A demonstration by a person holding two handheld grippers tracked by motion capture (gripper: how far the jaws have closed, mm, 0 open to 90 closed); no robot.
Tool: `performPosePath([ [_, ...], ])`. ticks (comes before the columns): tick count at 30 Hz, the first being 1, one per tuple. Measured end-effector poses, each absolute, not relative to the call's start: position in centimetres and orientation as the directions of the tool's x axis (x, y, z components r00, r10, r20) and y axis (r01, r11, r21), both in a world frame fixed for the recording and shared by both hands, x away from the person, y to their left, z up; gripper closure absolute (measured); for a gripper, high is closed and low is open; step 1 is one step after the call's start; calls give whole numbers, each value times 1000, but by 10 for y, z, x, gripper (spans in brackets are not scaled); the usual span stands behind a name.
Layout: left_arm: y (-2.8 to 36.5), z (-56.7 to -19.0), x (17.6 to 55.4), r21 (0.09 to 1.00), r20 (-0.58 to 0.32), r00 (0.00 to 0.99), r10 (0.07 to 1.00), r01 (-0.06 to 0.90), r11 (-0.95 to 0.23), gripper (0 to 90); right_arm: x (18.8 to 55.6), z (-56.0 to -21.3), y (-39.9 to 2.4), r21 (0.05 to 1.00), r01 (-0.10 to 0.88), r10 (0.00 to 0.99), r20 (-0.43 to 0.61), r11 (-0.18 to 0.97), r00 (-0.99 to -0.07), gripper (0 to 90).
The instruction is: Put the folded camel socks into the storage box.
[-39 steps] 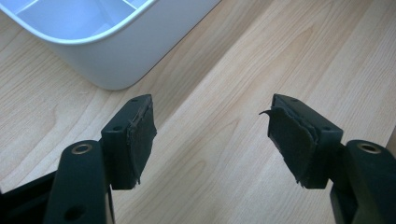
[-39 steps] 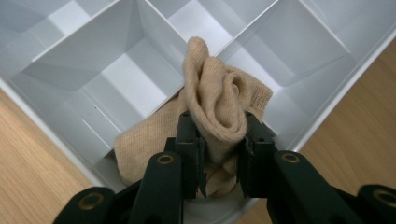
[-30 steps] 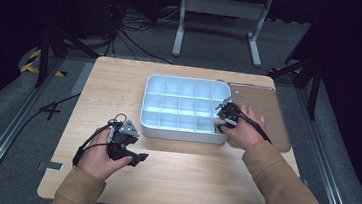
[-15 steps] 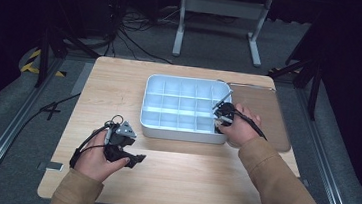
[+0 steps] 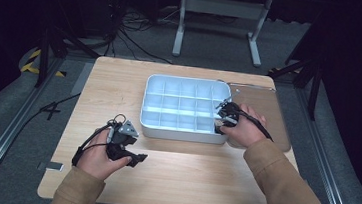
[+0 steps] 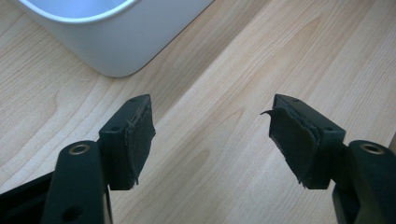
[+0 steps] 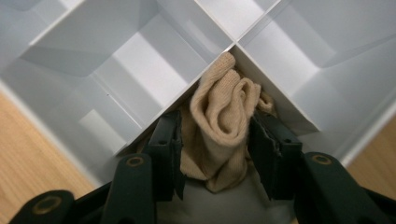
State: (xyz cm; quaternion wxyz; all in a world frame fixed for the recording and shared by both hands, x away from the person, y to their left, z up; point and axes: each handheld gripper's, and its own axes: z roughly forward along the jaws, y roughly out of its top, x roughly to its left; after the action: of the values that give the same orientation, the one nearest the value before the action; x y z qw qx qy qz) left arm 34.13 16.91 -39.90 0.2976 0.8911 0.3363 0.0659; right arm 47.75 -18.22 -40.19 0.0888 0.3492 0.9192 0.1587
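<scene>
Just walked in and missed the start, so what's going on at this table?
A person holds a gripper in each hand. The right gripper is clamped on a bunched beige cloth, holding it down in a compartment at the right edge of the white divided tray. The left gripper is open, holding nothing, over bare wooden table in front of the tray's near left corner.

You have a white divided tray [image 5: 183, 107] lying flat near the middle of the wooden table, its grid of small square compartments open upward. A bunched, folded piece of beige knit cloth [image 7: 222, 126] sits in a compartment at the tray's right edge, toward its near corner, pressed up against the crossing of two divider walls.
</scene>
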Motion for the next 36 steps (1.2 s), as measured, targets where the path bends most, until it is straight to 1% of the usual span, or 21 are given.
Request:
performPosePath([
  [5, 169, -400, 341, 573, -81, 765, 639, 560, -598, 313, 468, -381, -195, 436, 603, 679, -27, 668, -733, 552],
  [8, 169, -400, 341, 576, -84, 764, 640, 561, -594, 313, 460, -371, -203, 485, 586, 677, -17, 649, -736, 528],
  [9, 169, -400, 341, 576, -84, 764, 640, 561, -594, 313, 460, -371, -203, 485, 586, 677, -17, 649, -736, 528],
  [10, 168, -399, 342, 573, -79, 768, 635, 556, -602, 313, 455, -368, -207, 508, 577, 676, -16, 640, -736, 527],
  [12, 167, -399, 342, 573, -82, 769, 634, 557, -601, 313, 453, -367, -208, 514, 573, 676, -19, 639, -737, 524],
  [15, 166, -399, 343, 576, -81, 771, 631, 553, -602, 313, 444, -363, -214, 552, 553, 670, -15, 624, -742, 509],
  [19, 165, -398, 344, 578, -85, 773, 629, 552, -601, 313, 432, -357, -225, 614, 521, 657, 4, 593, -754, 481],
  [21, 165, -398, 345, 579, -85, 773, 628, 552, -600, 312, 426, -353, -231, 635, 515, 645, 34, 576, -764, 468],
  [24, 165, -398, 345, 575, -88, 776, 624, 552, -605, 312, 416, -348, -239, 672, 483, 611, 57, 561, -789, 452],
  [29, 166, -398, 345, 577, -84, 775, 627, 551, -603, 312, 400, -347, -247, 715, 417, 573, 28, 561, -819, 427],
  [36, 167, -399, 343, 577, -89, 771, 631, 556, -598, 310, 383, -352, -259, 747, 399, 581, 21, 532, -814, 413],
])
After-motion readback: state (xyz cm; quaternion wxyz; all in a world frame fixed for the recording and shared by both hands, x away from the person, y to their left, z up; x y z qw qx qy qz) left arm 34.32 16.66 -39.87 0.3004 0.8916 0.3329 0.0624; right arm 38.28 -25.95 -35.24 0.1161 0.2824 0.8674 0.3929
